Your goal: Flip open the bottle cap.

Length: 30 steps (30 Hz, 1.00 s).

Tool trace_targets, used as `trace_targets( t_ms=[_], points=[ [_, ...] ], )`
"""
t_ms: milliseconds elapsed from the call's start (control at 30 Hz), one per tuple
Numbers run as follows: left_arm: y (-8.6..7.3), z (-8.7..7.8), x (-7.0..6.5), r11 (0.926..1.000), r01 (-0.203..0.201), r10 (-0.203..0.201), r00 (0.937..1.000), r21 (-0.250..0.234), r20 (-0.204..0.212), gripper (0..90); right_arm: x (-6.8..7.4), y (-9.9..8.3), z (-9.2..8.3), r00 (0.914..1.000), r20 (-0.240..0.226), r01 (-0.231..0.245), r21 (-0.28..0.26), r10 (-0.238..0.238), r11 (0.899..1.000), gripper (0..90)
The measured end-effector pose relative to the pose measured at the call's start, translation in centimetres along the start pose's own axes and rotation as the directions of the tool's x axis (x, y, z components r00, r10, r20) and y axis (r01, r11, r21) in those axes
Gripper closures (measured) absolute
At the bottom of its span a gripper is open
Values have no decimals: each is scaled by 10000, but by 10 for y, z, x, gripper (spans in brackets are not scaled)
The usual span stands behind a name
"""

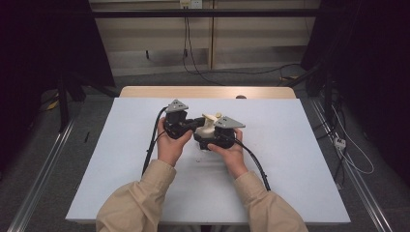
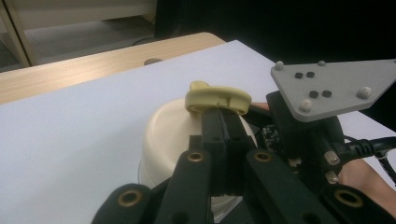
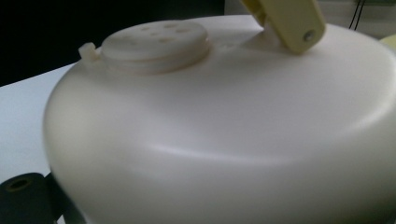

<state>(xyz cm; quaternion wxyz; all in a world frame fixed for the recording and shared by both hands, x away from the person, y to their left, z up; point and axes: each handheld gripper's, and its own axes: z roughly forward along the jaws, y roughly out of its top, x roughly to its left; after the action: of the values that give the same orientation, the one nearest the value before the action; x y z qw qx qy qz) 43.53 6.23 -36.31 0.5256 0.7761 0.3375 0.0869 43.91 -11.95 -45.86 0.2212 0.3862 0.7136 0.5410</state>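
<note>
Cream plastic container (image 2: 173, 135) sits near the middle of the white table (image 1: 121, 159), between both hands. Left gripper (image 2: 224, 116) has its jaws closed on the yellow handle (image 2: 217, 99) atop the lid. Right gripper (image 1: 212, 137) presses against the container's right side; whether its jaws grip cannot be told.

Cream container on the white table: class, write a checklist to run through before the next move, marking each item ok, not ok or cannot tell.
1. Left gripper shut on the yellow handle: ok.
2. Right gripper against the cream container: ok; its grip: cannot tell.
3. Container resting on the white table: cannot tell.
4. Round perforated cap seated in the lid: ok.
5. Cables trailing away from the container: ok.
</note>
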Motion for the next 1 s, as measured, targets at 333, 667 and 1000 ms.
trace_targets(
  t_ms=[333, 667, 1000],
  points=[
    [3, 2, 0, 10000, -24, 24, 10000, -13, -22, 900, 0, 0, 0, 10000, -4, 0, -4, 0, 10000, 65],
    [8, 4, -1, 10000, -68, 68, 10000, -10, -36, 900, 0, 0, 0, 10000, -1, 3, -13, -3, 10000, 65],
    [12, 6, 0, 9999, -95, 95, 9999, -34, -35, 900, 0, 0, 0, 10000, -5, -1, -12, 1, 10000, 65]
  ],
)
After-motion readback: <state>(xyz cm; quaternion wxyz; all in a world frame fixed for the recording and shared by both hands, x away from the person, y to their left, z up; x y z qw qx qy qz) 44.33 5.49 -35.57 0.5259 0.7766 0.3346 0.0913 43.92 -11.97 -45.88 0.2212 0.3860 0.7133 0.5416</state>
